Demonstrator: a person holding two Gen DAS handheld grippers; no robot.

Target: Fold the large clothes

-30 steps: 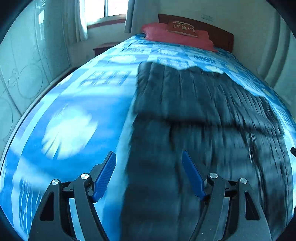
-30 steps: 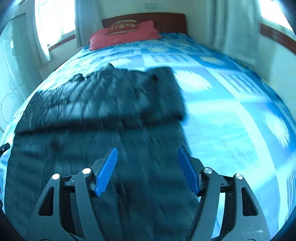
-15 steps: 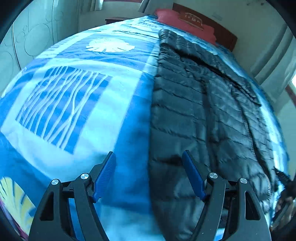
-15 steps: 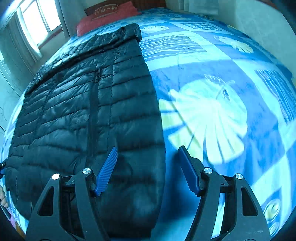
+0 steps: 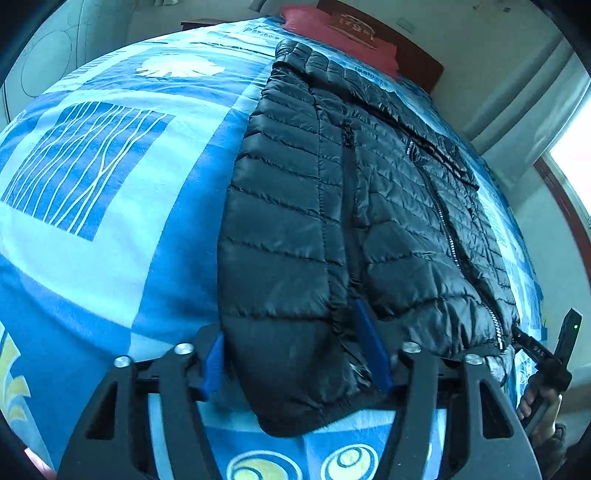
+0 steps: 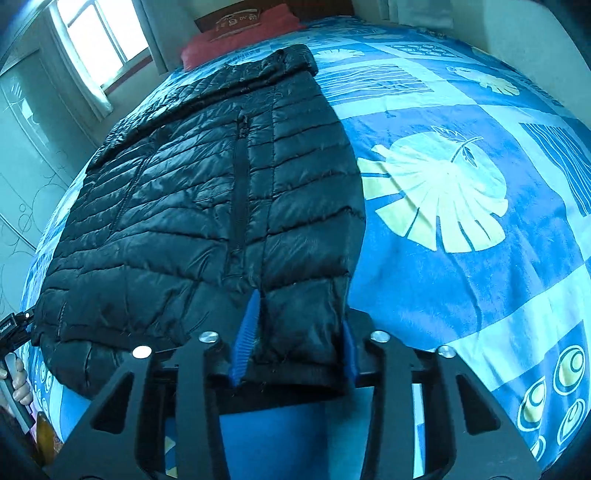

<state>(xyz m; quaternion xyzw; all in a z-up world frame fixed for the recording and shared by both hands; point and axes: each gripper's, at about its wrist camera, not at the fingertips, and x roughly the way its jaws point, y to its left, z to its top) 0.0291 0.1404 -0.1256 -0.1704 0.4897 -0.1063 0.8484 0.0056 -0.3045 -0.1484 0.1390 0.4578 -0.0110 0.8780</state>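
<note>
a black quilted puffer jacket [image 5: 332, 206] lies flat on a bed covered by a blue patterned bedspread [image 5: 110, 192], collar toward the far end, where a red pillow [image 5: 340, 33] rests against a dark wooden headboard [image 5: 417, 55]. the left gripper [image 5: 295, 354] straddles the jacket's near left hem corner, its jaws closing, with blue pads [image 5: 369, 347] pressing into the padded fabric on both sides. at the near right edge, a hand [image 5: 539, 410] holds the other gripper's handle just beside the jacket's zipper end.
</note>
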